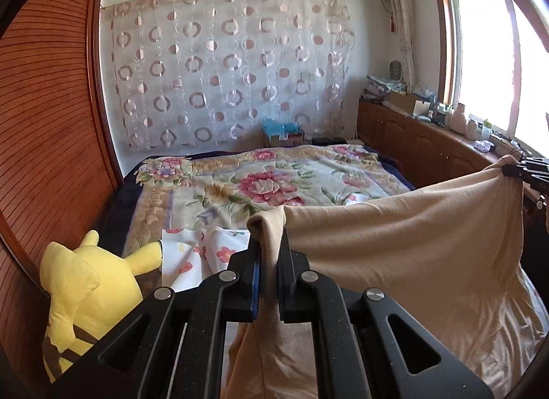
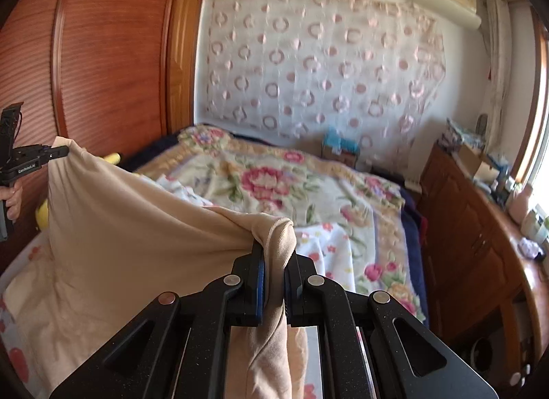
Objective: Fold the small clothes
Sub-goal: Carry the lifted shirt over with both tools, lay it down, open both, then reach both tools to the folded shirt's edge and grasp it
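Note:
A beige garment [image 1: 411, 248] hangs stretched in the air between my two grippers above the bed. My left gripper [image 1: 269, 244] is shut on one corner of it. My right gripper [image 2: 274, 251] is shut on the other corner, with the beige cloth [image 2: 137, 227] spreading away to the left. The right gripper also shows at the right edge of the left wrist view [image 1: 514, 169], pinching the cloth. The left gripper shows at the left edge of the right wrist view [image 2: 58, 151], held by a hand. The garment's lower part drapes onto the bed.
The bed carries a floral blanket [image 1: 260, 182] and a white floral sheet [image 2: 329, 254]. A yellow plush toy [image 1: 85, 282] lies by the wooden wardrobe [image 1: 44, 124]. A wooden cabinet [image 2: 473, 227] with clutter runs along the window side.

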`<state>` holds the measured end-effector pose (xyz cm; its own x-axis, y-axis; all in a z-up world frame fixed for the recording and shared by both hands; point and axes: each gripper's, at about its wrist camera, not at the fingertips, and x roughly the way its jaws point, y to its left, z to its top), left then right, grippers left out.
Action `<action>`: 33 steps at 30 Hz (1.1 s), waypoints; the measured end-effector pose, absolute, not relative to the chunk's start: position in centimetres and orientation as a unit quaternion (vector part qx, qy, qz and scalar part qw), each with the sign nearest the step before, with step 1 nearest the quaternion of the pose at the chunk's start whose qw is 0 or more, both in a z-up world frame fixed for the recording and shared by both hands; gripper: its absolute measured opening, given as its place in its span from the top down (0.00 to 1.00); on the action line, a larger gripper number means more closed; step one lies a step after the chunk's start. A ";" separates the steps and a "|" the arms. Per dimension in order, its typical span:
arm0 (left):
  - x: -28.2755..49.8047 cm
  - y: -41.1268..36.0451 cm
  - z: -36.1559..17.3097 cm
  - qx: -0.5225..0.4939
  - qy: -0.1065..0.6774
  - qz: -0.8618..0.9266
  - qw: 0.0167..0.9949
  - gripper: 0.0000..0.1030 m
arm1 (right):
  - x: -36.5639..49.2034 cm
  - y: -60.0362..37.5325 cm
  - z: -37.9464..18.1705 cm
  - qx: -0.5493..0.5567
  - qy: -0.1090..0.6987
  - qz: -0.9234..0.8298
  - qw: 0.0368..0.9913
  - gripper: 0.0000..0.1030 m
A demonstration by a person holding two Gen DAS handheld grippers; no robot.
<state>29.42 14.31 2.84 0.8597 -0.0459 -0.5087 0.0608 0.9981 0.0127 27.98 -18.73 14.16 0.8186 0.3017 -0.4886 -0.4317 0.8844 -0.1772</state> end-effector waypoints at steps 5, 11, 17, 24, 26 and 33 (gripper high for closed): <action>33.6 13.8 0.5 0.018 0.295 -0.034 0.955 0.92 | 35.0 -16.7 15.2 -0.132 0.266 0.187 0.936 0.92; 36.7 13.3 -2.1 0.033 0.333 -0.045 0.941 0.90 | 38.9 -17.4 10.8 -0.115 0.310 0.186 0.925 0.92; 36.9 14.2 -2.4 0.020 0.346 -0.053 0.937 0.67 | 41.1 -17.1 7.8 -0.122 0.347 0.177 0.913 0.92; 33.0 15.4 -2.0 -0.001 0.358 -0.075 0.931 0.27 | 39.6 -18.8 7.9 -0.099 0.354 0.167 0.915 0.71; 31.4 15.6 -2.1 0.000 0.363 -0.072 0.929 0.27 | 38.4 -19.4 8.5 -0.094 0.343 0.167 0.919 0.67; 26.5 16.1 -3.0 0.004 0.371 -0.055 0.927 0.26 | 28.8 -22.7 10.2 -0.086 0.331 0.174 0.923 0.58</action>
